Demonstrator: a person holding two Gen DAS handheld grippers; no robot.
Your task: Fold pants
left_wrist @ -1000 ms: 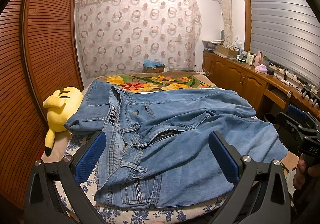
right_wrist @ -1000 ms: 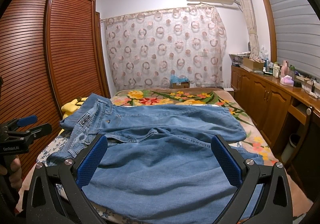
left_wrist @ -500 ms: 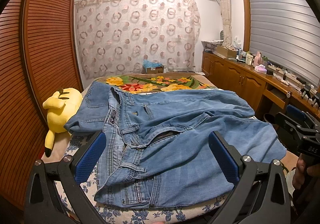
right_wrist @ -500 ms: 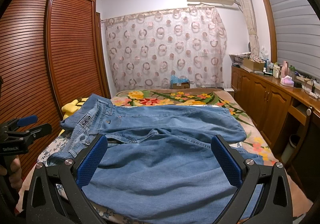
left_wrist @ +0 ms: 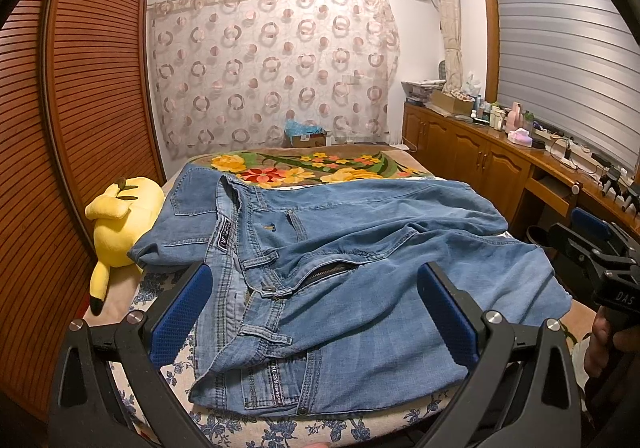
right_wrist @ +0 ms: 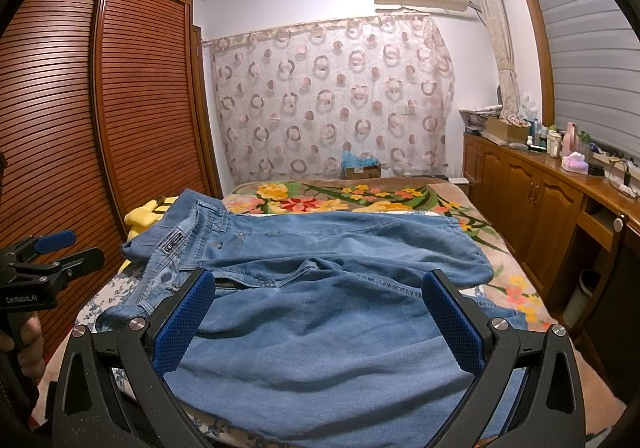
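Note:
Light blue jeans [left_wrist: 352,268] lie spread and rumpled across the bed, waistband at the left, legs running right. In the right wrist view the jeans [right_wrist: 328,312] fill the near bed, one leg lying over the other. My left gripper [left_wrist: 312,312] hovers open above the near waistband, nothing between its blue pads. Over the near leg my right gripper [right_wrist: 318,318] is also open and empty. At the right edge of the left wrist view the right gripper [left_wrist: 592,252] shows in a hand; the left gripper [right_wrist: 48,260] appears at the left edge of the right wrist view.
A yellow plush toy [left_wrist: 120,224] lies at the bed's left edge by the slatted wardrobe [left_wrist: 72,128]. A floral blanket [left_wrist: 312,168] covers the far bed. Wooden cabinets [right_wrist: 552,216] with bottles run along the right wall. A cardboard box [left_wrist: 306,136] sits under the curtain.
Both views have shifted very slightly; the jeans lie as before and both grippers stay open.

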